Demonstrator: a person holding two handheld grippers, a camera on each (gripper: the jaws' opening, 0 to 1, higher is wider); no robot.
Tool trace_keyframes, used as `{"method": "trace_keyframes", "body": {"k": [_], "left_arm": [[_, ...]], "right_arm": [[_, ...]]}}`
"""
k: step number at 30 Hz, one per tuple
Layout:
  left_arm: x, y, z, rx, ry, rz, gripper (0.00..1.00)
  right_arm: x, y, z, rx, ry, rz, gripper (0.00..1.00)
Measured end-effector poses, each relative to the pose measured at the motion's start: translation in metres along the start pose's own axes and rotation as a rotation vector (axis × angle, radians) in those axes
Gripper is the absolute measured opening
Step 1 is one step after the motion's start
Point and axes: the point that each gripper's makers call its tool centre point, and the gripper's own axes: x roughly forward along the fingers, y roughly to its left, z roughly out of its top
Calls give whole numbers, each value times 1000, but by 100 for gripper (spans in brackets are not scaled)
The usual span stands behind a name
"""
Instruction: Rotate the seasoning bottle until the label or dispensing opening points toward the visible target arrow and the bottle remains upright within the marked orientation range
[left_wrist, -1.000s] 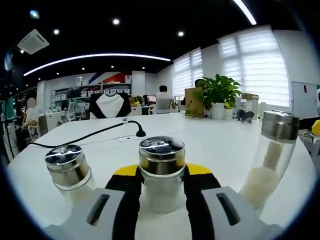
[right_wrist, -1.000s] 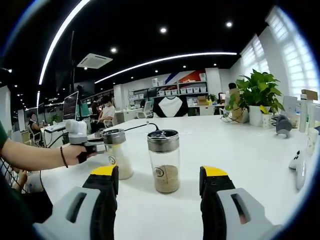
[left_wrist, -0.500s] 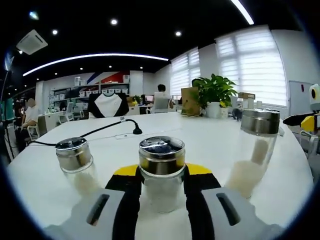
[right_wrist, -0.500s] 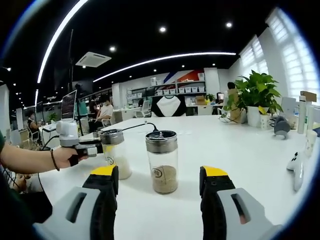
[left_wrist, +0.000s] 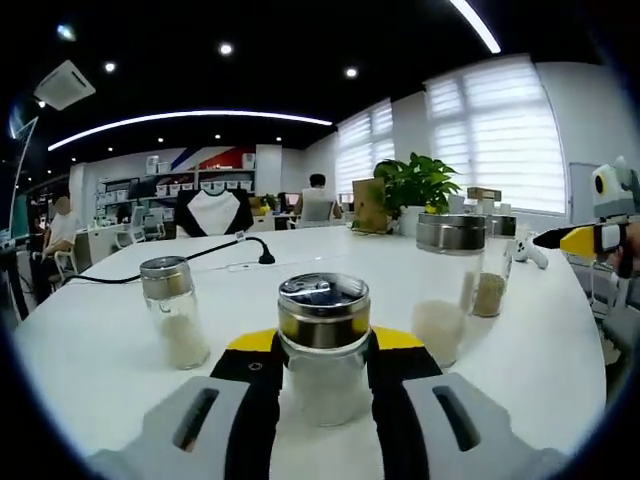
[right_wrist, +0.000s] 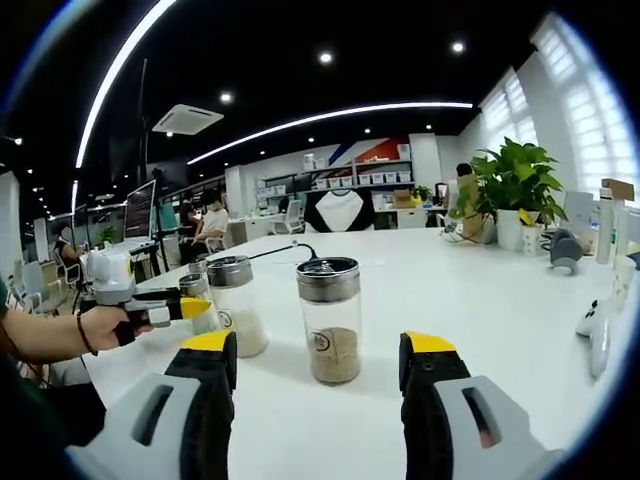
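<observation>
left gripper (left_wrist: 322, 345) – clamps seasoning bottle (left_wrist: 323, 345) | right gripper (right_wrist: 318, 375) – fingers apart

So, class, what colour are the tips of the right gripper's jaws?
Yellow on black jaws; the right gripper shows them best in the right gripper view.

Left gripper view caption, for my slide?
Left gripper shut on a steel-lidded seasoning bottle, three more bottles standing upright around on the white table.

Grey gripper (left_wrist: 320, 345) (yellow-tipped black jaws)
</observation>
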Motion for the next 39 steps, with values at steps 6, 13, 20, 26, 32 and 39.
{"method": "trace_keyframes", "body": {"k": [6,13,20,26,32,39], "left_arm": [[-8,-11,0,3,-22,4,35],[-6,-10,0,-3,-27,16,35],[-6,-10,-1,-2,-27,13,35],[-6,-10,-1,0,-30,4,35],[-6,-11,-1,4,-35,-33,35],[-6,-12,-1,15,-38,-99,34]], "right_arm": [[-1,1,-2,-9,6,-1,68],[-1,-1,-3,-3,4,-3,68],[0,-1,-5,6,7,0,68],[0,-2,-7,9,12,-3,68],[-1,-4,-6,11,9,-9,68],[0,-4,-6,8,14,-6,68]]}}
